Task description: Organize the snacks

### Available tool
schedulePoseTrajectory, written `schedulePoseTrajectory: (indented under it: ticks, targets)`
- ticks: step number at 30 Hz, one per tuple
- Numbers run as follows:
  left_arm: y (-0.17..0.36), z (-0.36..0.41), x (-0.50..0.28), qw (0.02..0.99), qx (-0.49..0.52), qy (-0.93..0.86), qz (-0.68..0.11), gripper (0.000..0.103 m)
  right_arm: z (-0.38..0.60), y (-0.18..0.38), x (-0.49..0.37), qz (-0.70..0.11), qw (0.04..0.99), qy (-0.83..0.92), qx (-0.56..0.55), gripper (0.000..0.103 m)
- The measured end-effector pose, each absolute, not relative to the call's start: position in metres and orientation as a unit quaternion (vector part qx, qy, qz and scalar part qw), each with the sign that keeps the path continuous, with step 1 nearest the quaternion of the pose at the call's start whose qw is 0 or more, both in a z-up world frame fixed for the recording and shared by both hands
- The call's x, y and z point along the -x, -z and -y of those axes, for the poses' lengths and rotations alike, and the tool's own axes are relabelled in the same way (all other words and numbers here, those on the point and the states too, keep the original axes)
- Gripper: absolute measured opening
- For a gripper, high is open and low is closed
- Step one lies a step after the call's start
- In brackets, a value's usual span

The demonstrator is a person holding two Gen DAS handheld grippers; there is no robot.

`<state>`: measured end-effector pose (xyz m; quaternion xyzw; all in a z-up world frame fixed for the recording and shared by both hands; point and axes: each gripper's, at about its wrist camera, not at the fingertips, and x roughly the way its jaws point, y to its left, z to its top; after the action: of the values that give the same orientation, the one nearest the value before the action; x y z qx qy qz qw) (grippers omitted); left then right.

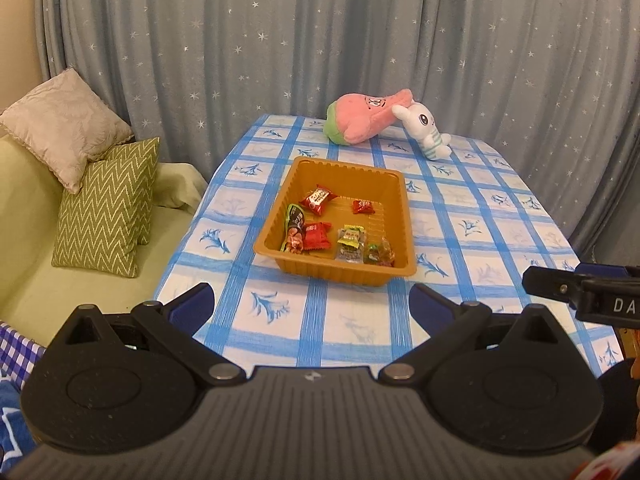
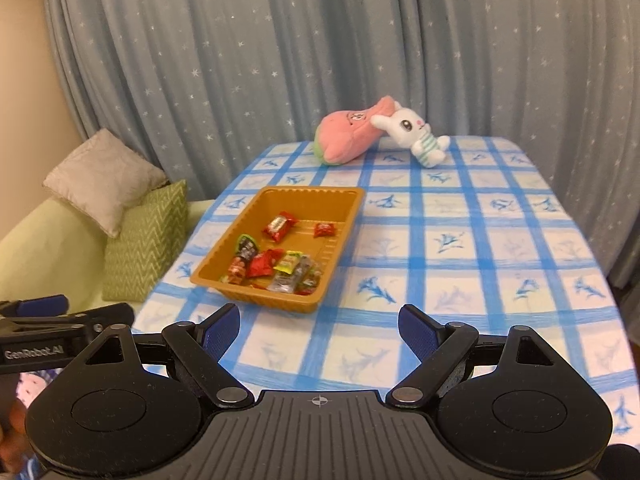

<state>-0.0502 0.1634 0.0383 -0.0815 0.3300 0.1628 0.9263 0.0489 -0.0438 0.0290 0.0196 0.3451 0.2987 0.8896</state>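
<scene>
Both jaws stand wide apart with nothing between them: the left gripper (image 1: 312, 304) and the right gripper (image 2: 320, 326) each hang over the near edge of the table (image 1: 500, 216), short of the orange tray (image 1: 404, 240).

All the snacks that can be seen lie inside that tray. Two red packets (image 1: 318, 199) sit toward its far half; a dark green pouch (image 1: 294, 220), another red packet (image 1: 318, 236), a yellow-topped clear packet (image 1: 352, 242) and a small clear sweet (image 1: 382, 254) crowd along its near wall. No loose snack shows on the cloth around the tray, so the collecting looks finished or close to it.

If anything is left, it is probably tidying inside the tray or shifting the tray itself. For a packet, come down from above on one at the pile's edge, line the fingers across its narrow width, and pinch the crimped end rather than the slippery middle. Packets overlap by the near wall, so a careless close may lift two. To move the tray, grip opposite rims with both grippers and keep it level. The plush toys (image 1: 372, 120) beyond the tray's far side are well clear.
</scene>
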Motion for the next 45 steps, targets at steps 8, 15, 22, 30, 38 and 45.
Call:
schedulePoseTrajectory:
  ticks: [8, 15, 22, 30, 38, 45]
  targets:
    - [-0.045, -0.145, 0.072, 0.931, 0.071, -0.152, -0.325, 0.103, 0.061, -0.034, -0.023, -0.339, 0.893, -0.297, -0.01, 0.086]
    - [-0.051, -0.131, 0.085, 0.933, 0.059, -0.147, -0.322, 0.103, 0.067, -0.034, 0.0, -0.337, 0.892, -0.3, 0.001, 0.086]
    - [-0.047, -0.127, 0.09, 0.931, 0.067, -0.146, -0.328, 0.103, 0.074, -0.042, 0.009, -0.328, 0.896, -0.297, -0.002, 0.086]
    - [-0.048, -0.126, 0.091, 0.932, 0.069, -0.147, -0.325, 0.103, 0.075, -0.044, 0.011, -0.327, 0.898, -0.296, -0.001, 0.086]
    - [-0.048, -0.128, 0.09, 0.931, 0.072, -0.148, -0.325, 0.103, 0.074, -0.043, 0.01, -0.327, 0.898, -0.295, -0.001, 0.086]
    - [-0.049, -0.127, 0.089, 0.932, 0.072, -0.147, -0.322, 0.103, 0.074, -0.043, 0.01, -0.326, 0.898, -0.296, 0.0, 0.086]
